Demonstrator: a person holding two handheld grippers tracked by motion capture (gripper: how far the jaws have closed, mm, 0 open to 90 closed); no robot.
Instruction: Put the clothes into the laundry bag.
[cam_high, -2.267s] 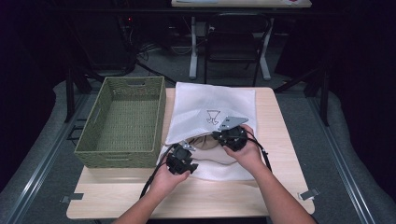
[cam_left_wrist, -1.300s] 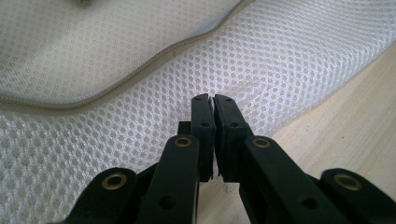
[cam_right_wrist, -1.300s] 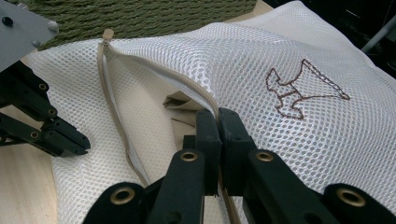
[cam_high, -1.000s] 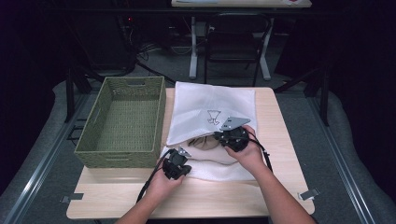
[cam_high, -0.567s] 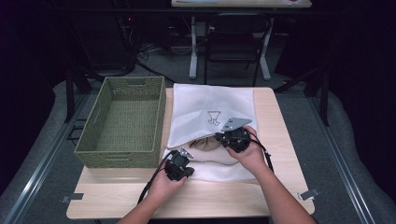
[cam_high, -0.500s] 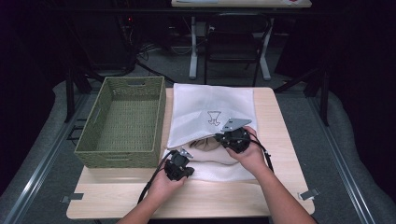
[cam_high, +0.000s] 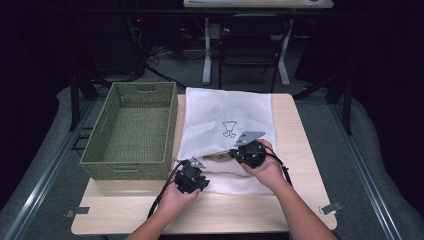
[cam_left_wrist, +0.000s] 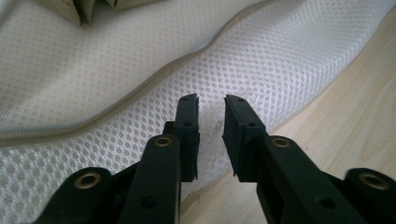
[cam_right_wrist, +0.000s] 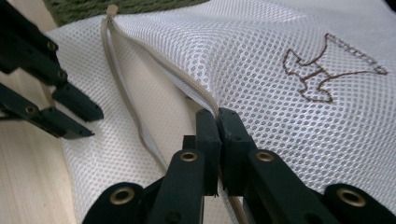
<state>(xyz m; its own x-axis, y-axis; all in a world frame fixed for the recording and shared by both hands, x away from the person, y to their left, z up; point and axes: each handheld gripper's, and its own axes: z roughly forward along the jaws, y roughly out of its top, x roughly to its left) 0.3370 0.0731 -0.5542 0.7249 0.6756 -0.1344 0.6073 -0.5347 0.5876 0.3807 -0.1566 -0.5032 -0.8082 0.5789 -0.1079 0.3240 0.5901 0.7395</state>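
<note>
Right hand-held gripper (cam_right_wrist: 217, 116) pinches the mesh bag's (cam_high: 225, 107) zipper edge (cam_right_wrist: 196, 91) — left hand-held gripper (cam_left_wrist: 211, 103), jaws just opening, hovers spread over the bag's near side.

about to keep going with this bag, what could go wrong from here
1. The left gripper has just been opening and its pads no longer press the mesh bag, so the lower edge may slump and the mouth close.
2. The right gripper alone pinches the upper zipper edge; a pull could drag the whole bag.
3. Its corner lies close by the green basket and might catch there.
</note>
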